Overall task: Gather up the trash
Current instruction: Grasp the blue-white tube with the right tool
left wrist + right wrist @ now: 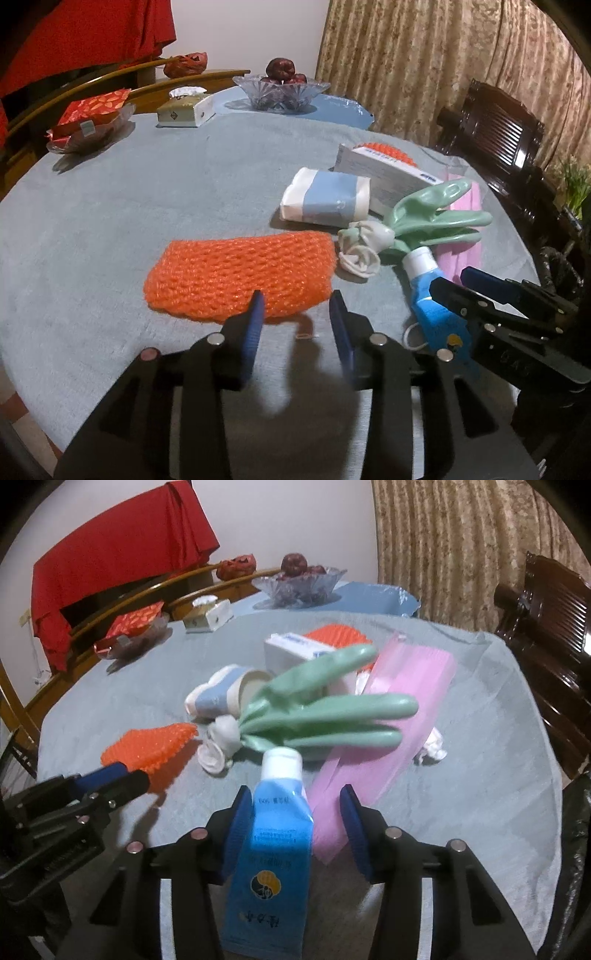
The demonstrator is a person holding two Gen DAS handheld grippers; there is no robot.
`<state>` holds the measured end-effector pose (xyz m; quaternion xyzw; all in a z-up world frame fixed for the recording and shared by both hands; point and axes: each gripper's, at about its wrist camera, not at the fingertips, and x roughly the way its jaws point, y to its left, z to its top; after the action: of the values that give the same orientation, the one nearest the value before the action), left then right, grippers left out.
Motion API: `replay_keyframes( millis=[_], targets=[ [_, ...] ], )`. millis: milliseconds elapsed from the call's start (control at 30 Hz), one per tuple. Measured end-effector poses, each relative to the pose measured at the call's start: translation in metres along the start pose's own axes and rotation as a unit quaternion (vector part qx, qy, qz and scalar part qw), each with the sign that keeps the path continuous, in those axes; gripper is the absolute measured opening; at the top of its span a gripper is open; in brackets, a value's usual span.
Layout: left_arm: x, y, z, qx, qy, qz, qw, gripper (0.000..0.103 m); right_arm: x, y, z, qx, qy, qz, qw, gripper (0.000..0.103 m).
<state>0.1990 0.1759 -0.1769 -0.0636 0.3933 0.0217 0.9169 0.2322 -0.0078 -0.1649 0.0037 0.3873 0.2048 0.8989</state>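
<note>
An orange foam net (240,271) lies on the grey-blue tablecloth (110,221), just ahead of my open, empty left gripper (297,306). My right gripper (295,805) is open around a blue tube with a white cap (273,849); the tube lies between its fingers and leans against the left one. A green rubber glove (325,716), a pink bag (391,731), a white and blue tissue pack (325,199), a white box (388,173) and a second orange net (336,635) lie in a pile beyond. The right gripper shows in the left wrist view (454,280).
A glass fruit bowl (282,90), a tissue box (184,109) and a dish of red packets (92,122) stand at the far side. A crumpled white tissue (432,747) lies by the pink bag. A dark wooden chair (498,136) stands at the right.
</note>
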Motion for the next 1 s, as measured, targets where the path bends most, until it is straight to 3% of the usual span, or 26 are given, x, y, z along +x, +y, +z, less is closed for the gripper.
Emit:
replay_keyframes(
  millis=[133,267,433,633,700,733,800,867,1000],
  targets=[
    [0.011,0.006,-0.001,-0.009,0.014,0.003,0.9999,0.037,0.006,-0.004,-0.001,0.01,0.016,0.008,1.0,0.047],
    [0.017,0.006,-0.001,-0.008,0.02,0.005,0.9997,0.04,0.008,0.0,-0.002,-0.002,0.028,0.023,0.999,0.03],
    [0.018,0.004,-0.001,-0.008,0.018,0.013,0.9997,0.04,0.003,0.001,-0.004,-0.003,0.026,0.028,0.999,0.027],
    [0.02,0.007,-0.002,-0.014,0.017,0.016,0.9996,0.028,0.01,0.0,-0.002,0.005,0.036,0.033,0.999,0.029],
    [0.021,0.01,-0.002,-0.018,0.019,0.02,0.9995,0.012,0.012,0.002,-0.001,0.0,0.037,0.036,0.999,0.029],
    [0.022,0.012,-0.001,-0.021,0.021,0.02,0.9994,0.01,0.011,0.004,-0.001,-0.002,0.036,0.035,0.999,0.028],
    [0.022,0.015,-0.001,-0.026,0.021,0.02,0.9992,0.001,0.007,0.005,0.0,-0.005,0.025,0.041,0.999,0.017],
    [0.021,0.016,0.0,-0.025,0.021,0.019,0.9993,0.0,0.001,0.007,0.001,-0.008,0.02,0.053,0.998,0.007],
    [0.012,0.015,0.001,-0.023,0.013,0.017,0.9995,0.0,-0.013,0.006,0.002,-0.007,0.01,0.057,0.998,0.004]
  ],
)
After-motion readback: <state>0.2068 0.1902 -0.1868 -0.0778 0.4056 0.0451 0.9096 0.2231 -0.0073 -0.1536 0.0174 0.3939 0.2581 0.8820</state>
